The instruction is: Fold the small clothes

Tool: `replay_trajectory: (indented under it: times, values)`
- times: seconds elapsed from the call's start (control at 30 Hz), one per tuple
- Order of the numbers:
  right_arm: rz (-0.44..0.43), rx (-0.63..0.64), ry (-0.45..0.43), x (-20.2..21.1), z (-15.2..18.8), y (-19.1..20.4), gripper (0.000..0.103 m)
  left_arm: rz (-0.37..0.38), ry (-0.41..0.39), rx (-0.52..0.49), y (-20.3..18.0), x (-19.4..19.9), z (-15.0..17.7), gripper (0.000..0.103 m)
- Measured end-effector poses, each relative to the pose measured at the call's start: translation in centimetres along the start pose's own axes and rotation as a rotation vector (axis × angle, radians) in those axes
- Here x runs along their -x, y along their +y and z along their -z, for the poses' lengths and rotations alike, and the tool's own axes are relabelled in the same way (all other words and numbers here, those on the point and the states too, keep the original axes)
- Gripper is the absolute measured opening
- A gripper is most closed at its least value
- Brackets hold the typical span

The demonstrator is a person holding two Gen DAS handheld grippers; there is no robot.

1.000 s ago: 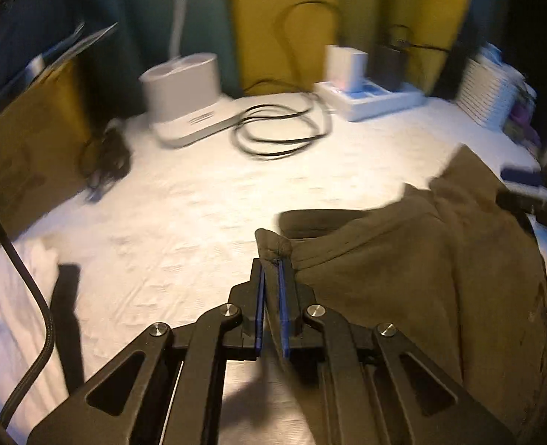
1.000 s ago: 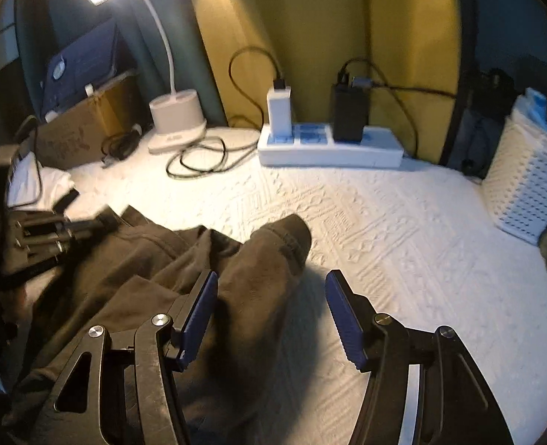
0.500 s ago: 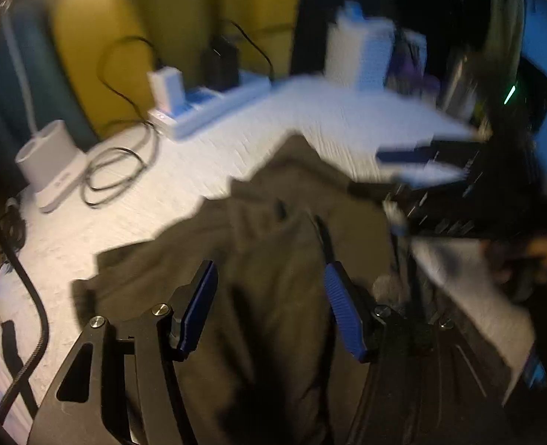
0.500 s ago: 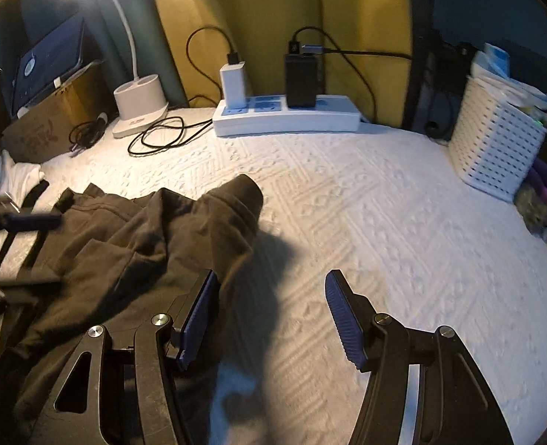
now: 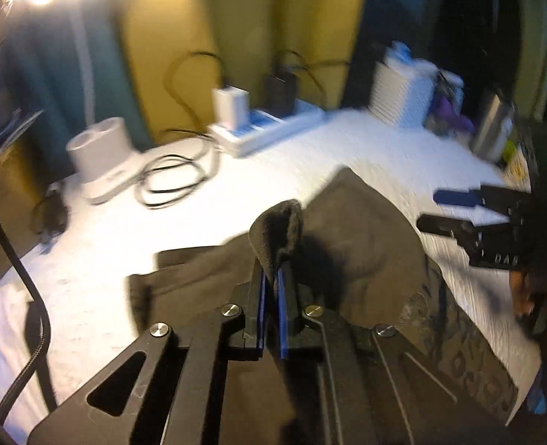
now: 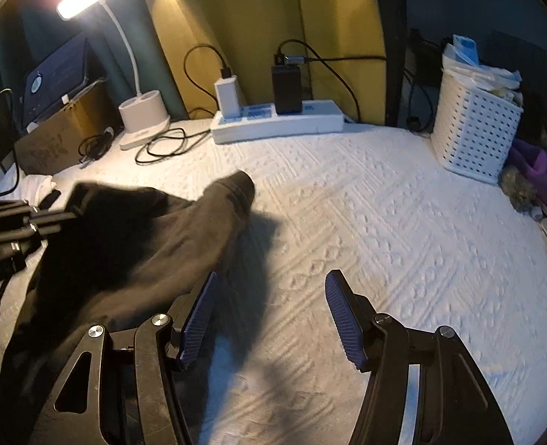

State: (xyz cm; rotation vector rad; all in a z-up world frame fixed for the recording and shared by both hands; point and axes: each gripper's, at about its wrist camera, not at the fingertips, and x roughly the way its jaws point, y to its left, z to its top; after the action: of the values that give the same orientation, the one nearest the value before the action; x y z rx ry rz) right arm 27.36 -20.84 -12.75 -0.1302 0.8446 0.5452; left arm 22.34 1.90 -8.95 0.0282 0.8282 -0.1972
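A dark olive-brown garment (image 5: 362, 244) lies crumpled on the white textured cloth (image 6: 384, 222). My left gripper (image 5: 271, 278) is shut on a fold of the garment, which sticks up between its pads. In the right wrist view the garment (image 6: 136, 237) fills the left side and the left gripper (image 6: 10, 230) shows at the far left edge, holding it. My right gripper (image 6: 269, 296) is open and empty, just right of the garment over the bare cloth. It also shows at the right of the left wrist view (image 5: 458, 211).
At the back stand a white lamp base (image 6: 143, 115), a coiled black cable (image 6: 162, 146), a white power strip with chargers (image 6: 277, 122) and a cardboard box (image 6: 62, 129). A white perforated basket (image 6: 473, 126) and purple items (image 6: 536, 174) stand at the right.
My left gripper was shut on the garment, opened over it, and is now shut on a fold again. My right gripper stayed open and shifted slightly.
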Motion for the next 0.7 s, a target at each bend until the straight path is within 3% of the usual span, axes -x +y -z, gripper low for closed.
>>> replay_trajectory:
  times: [0.23,0.37,0.6,0.63,0.67,0.7]
  values:
    - [-0.055,0.032,-0.008,-1.8,-1.9,2.0,0.063,-0.040,0.021,0.128,4.5,0.3,1.7,0.004]
    - [-0.103,-0.024,0.031,-4.2,-2.8,1.7,0.063,-0.035,0.056,0.154,5.4,-0.8,3.0,0.004]
    - [-0.189,-0.076,0.075,-6.8,-4.4,0.8,0.063,-0.005,0.036,0.182,6.0,-0.4,3.1,0.004]
    - [-0.207,-0.087,0.086,-7.2,-4.5,0.6,0.061,-0.003,0.032,0.186,6.1,-0.3,3.1,0.004]
    - [-0.239,-0.097,0.099,-7.8,-4.6,0.6,0.053,0.000,0.028,0.194,6.3,-0.1,3.2,0.004]
    - [-0.255,-0.105,0.107,-8.1,-4.7,0.6,0.034,0.005,0.028,0.205,6.5,0.0,3.3,0.004]
